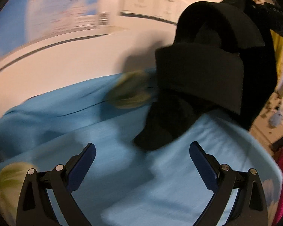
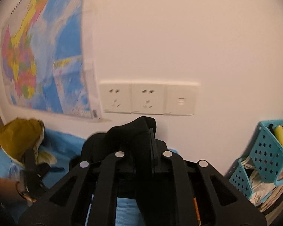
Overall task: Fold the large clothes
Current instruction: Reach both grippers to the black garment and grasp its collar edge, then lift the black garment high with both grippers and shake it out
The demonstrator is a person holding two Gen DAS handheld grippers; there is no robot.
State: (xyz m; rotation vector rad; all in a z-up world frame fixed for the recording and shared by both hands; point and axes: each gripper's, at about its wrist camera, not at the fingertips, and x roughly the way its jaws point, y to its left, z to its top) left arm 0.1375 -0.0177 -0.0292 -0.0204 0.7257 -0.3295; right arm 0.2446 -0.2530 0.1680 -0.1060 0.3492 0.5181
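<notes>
A black garment hangs in thick folds from the upper right, its lower end trailing onto the light blue cloth that covers the surface. My left gripper is open and empty, low over the blue cloth, just short of the garment's lower tip. My right gripper is shut on the black garment, bunched between and over its fingers, held up near the wall.
A white wall with a map poster and a row of sockets stands close behind. An olive-yellow bundle lies at the left on the blue cloth. A turquoise perforated basket with papers sits at the right.
</notes>
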